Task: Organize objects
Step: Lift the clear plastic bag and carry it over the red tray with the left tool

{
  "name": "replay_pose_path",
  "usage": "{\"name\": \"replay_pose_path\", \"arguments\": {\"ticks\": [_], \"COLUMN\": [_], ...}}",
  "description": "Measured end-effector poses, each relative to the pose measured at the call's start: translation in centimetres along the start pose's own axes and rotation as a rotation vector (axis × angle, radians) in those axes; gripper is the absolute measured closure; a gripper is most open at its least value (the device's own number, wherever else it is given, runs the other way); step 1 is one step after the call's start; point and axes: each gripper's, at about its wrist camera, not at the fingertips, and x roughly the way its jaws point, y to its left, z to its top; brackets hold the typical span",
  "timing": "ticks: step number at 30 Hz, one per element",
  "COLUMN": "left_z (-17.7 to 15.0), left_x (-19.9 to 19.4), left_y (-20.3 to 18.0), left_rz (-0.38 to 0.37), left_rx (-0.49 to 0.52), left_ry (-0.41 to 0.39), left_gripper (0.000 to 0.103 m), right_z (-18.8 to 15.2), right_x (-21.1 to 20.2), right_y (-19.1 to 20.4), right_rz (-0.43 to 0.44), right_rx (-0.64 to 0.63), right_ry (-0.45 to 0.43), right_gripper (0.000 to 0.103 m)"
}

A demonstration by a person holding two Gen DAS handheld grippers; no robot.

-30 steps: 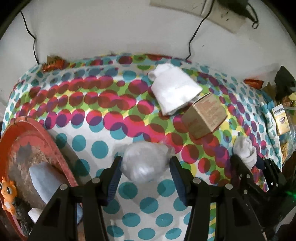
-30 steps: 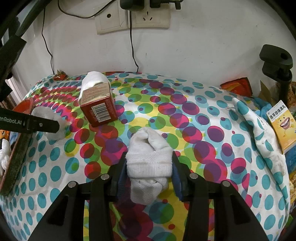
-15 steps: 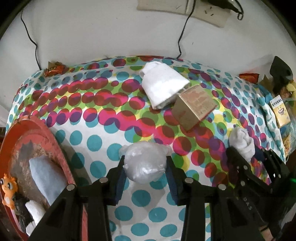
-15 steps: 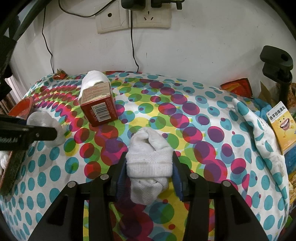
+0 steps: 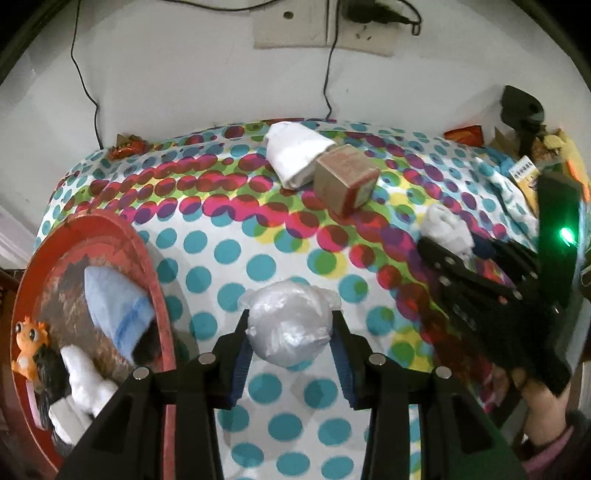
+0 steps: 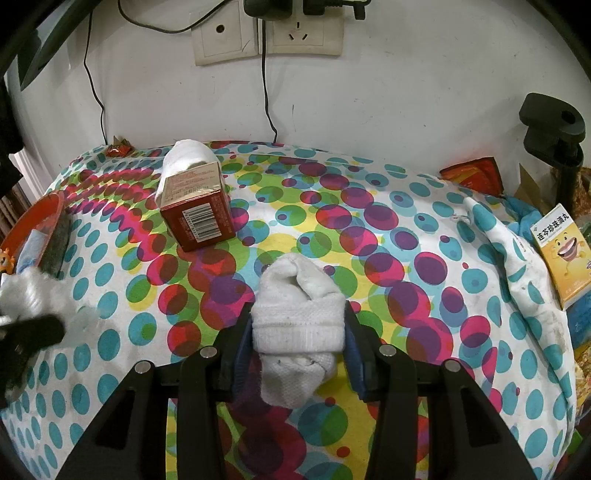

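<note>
White wall behind with wall sockets (image 6: 267,35) and black cables hanging down; worktop (image 6: 406,236) covered by a polka-dot cloth in teal, red, magenta, green.

Left gripper (image 5: 290,349) fingers closed to a medium gap on a balled-up clear plastic bag (image 5: 288,326), blue pads pressing both its sides; bag looks lifted off the cloth, can't be certain. Just left of it a red round tray (image 5: 147,258) at the worktop's left edge, holding a folded light-blue cloth (image 5: 114,314), an orange toy figure (image 5: 27,349), some white fabric (image 5: 79,380) and something dark, too unclear to name.

Right gripper (image 6: 297,341) fingers narrow, clamped on a rolled white sock (image 6: 297,314); sock cuff between the pads, both ends sticking out, lower end drooping toward the camera. Gripper low over the middle of the cloth. In the left view the same gripper sits at right with a green light lit on it, a hand (image 5: 543,410) in a pink sleeve holding it.

Toward the wall: a red-and-tan carton box (image 6: 195,208) standing with barcode side facing the right camera, a second white rolled sock (image 6: 184,158) touching it from behind. Small orange wrapper (image 6: 118,149) at the far left corner by the wall. Right edge: yellow medicine box (image 6: 561,251) with a cartoon face, red packet (image 6: 472,175), black clamp stand (image 6: 554,129), other clutter not readable.
</note>
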Motion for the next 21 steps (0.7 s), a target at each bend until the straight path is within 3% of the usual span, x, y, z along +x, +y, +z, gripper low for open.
{"name": "replay_pose_path", "arguments": {"ticks": [5, 10, 21], "left_z": [-1.6, -3.1, -5.6], "left_x": [-1.7, -3.1, -6.0], "left_y": [-0.6, -0.1, 2.6], "left_rz": [0.014, -0.02, 0.021], "left_rx": [0.016, -0.006, -0.059], "left_ry": [-0.02, -0.015, -0.057], "left_gripper": [0.063, 0.063, 0.063], "right_z": [0.0, 0.0, 0.1], "right_x": [0.0, 0.0, 0.0], "right_y": [0.0, 0.0, 0.1], "right_rz": [0.0, -0.002, -0.006], "right_rx": [0.0, -0.003, -0.006], "right_ry": [0.0, 0.001, 0.001], "right_gripper": [0.06, 0.06, 0.06]}}
